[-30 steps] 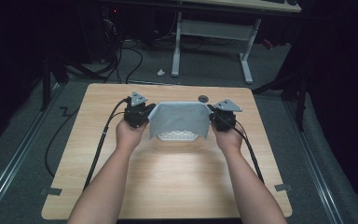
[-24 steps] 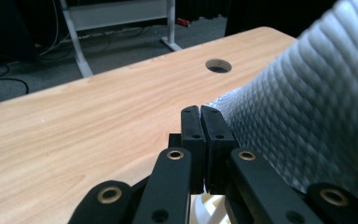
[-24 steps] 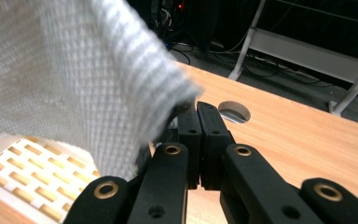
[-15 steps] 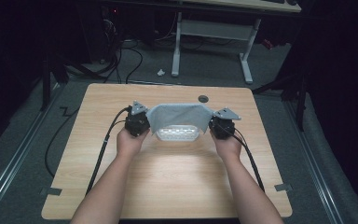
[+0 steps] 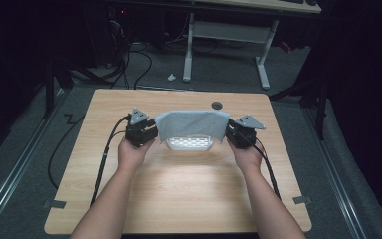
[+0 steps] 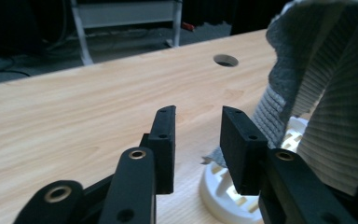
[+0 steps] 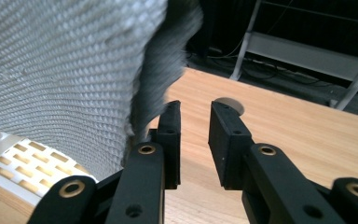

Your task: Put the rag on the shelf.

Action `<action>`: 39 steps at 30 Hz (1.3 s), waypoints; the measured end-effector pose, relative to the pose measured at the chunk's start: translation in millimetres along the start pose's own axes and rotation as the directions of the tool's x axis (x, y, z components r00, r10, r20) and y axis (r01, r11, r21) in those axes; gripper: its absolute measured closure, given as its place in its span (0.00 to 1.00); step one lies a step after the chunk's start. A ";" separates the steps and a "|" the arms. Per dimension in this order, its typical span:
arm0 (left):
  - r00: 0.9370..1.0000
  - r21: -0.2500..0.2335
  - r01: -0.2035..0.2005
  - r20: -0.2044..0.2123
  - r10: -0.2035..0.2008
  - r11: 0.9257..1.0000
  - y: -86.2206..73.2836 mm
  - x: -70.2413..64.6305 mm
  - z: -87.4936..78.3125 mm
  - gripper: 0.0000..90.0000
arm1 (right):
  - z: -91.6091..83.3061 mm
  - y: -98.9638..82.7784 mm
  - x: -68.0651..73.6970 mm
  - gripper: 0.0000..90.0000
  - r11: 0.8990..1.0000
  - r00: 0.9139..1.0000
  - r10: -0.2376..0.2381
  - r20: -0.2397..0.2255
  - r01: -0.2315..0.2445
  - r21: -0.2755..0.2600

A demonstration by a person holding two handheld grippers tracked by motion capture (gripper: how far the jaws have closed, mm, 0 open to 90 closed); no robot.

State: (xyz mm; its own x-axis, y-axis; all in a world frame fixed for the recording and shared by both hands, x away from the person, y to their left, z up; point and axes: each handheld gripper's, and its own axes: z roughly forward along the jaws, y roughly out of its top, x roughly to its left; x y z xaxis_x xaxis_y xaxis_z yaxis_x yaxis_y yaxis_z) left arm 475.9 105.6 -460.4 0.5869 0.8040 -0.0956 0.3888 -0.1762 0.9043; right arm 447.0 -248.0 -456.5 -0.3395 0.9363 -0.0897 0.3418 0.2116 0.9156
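Note:
A grey cloth (image 5: 193, 124) stretches across the middle of the table between my two grippers, above a white slotted basket (image 5: 190, 144). My left gripper (image 5: 146, 133) is at the cloth's left edge and my right gripper (image 5: 233, 133) at its right edge. In the left gripper view the jaws (image 6: 198, 112) stand open with only bare table between them. The cloth (image 6: 326, 93) hangs just to their right over the basket (image 6: 219, 191). In the right gripper view the jaws (image 7: 196, 106) are open too, with the cloth (image 7: 74, 70) blurred at their left and the basket (image 7: 23, 163) below it.
The wooden table (image 5: 179, 199) has a round cable hole (image 5: 217, 105) near its far edge. Black cables (image 5: 102, 159) trail off the left and right sides. White desk legs (image 5: 263, 64) stand on the floor beyond the table.
Both grippers have come a little lower and nearer the person. The cloth, earlier spread over the basket, now leaves the basket's near half showing. The right edge of the cloth is blurred with motion.

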 end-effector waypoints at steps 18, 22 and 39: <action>0.997 -0.028 0.026 -0.071 -0.028 0.999 -3.0 29.1 -36.8 0.71 | -18.0 6.8 -15.1 0.80 1.000 0.999 0.006 0.034 -0.006 -0.012; 0.996 -0.019 0.004 -0.084 -0.005 1.000 -5.8 30.9 -43.7 0.71 | -22.5 7.6 -15.8 0.79 1.000 0.999 0.003 0.034 -0.003 -0.013; 1.000 0.046 -0.012 0.027 0.010 0.999 -68.6 -34.4 -119.4 0.56 | -89.5 -42.8 19.2 0.52 0.997 0.996 -0.057 -0.062 0.060 0.045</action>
State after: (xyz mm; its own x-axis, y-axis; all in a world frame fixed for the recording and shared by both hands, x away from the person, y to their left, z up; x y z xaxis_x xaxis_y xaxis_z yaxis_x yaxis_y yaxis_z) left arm 344.2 157.9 -469.4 0.6100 0.7864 -0.0975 0.4138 -0.2113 0.8855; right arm 347.5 -264.1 -462.3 -0.4124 0.9034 -0.1175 0.3598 0.2800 0.8900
